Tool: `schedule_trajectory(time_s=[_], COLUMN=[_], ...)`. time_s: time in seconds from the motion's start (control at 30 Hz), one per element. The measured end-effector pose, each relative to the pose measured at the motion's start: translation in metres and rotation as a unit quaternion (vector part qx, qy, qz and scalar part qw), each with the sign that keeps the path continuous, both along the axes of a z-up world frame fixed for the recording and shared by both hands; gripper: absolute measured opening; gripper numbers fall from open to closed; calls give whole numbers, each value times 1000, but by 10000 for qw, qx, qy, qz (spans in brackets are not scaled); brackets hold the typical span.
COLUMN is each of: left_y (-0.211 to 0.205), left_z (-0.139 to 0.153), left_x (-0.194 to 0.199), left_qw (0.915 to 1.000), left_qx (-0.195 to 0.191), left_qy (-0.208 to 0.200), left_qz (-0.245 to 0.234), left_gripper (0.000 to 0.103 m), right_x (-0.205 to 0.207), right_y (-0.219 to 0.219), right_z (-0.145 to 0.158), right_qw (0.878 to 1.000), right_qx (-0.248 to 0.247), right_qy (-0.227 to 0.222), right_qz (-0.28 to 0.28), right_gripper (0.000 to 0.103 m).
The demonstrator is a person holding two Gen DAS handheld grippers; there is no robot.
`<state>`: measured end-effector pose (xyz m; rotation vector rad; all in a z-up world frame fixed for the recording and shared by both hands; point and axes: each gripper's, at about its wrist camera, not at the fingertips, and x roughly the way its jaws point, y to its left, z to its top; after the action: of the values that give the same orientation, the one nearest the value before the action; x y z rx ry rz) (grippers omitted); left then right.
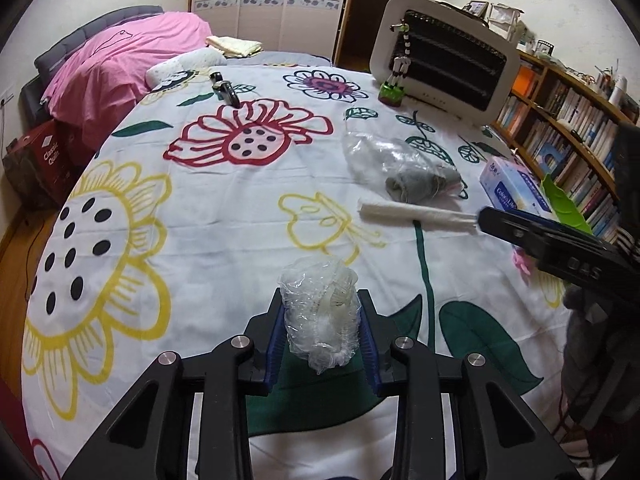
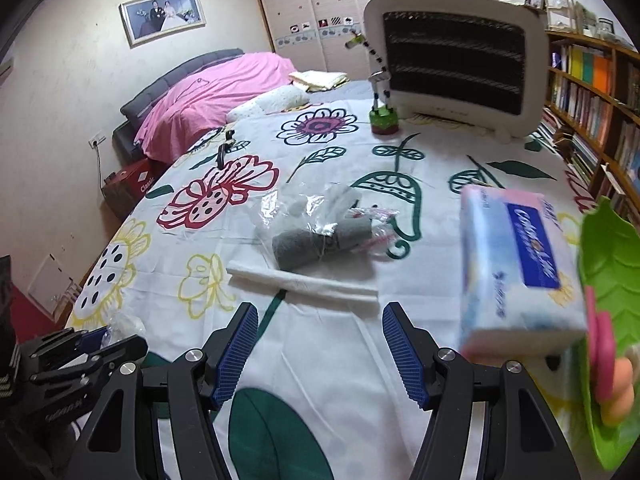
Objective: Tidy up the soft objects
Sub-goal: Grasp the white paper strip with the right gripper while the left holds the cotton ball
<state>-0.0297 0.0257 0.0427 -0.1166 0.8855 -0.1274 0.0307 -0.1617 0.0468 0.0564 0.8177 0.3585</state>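
while the flowered sheet (image 1: 240,216) spreads over the whole surface the things lie on, a white electric heater (image 1: 444,60) stands at its far side with a small zebra figure on a green base (image 1: 394,90) just in front of it. nearer, toward the right edge, a pack of tissues (image 2: 516,264) lies close to a green leaf-shaped tray (image 2: 612,320). a clear plastic bag holding a rolled grey cloth (image 2: 320,236) sits near the middle of the sheet, and a rolled white cloth (image 2: 304,284) lies just beside it on the near side. the right claw (image 2: 320,344) hangs wide open just short of that white roll, with nothing between its blue pads. the left claw (image 1: 322,332) is closed on a small crumpled clear bag with something white inside (image 1: 320,316), held upright between its pads above the sheet's near edge.
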Motion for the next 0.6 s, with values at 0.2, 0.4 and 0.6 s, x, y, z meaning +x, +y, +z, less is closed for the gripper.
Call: schedule_trajectory(time_s=[0.2, 0.4, 0.6], left_y=[4, 9, 11], left_z=[-2, -4, -7], left_x=[6, 7, 10], left_qw=[10000, 10000, 9999], left_qx=[-29, -23, -28], left_qy=[18, 8, 39], left_qz=[24, 70, 125], left_gripper=[33, 33, 34], right_x=[28, 54, 62], right_y=[20, 32, 27], right_z=[-3, -21, -33], right_qw=[9989, 9969, 9936], right_qx=[-80, -467, -302], right_qy=[69, 247, 630], right_qz=[455, 590, 892], right_gripper=[68, 68, 69])
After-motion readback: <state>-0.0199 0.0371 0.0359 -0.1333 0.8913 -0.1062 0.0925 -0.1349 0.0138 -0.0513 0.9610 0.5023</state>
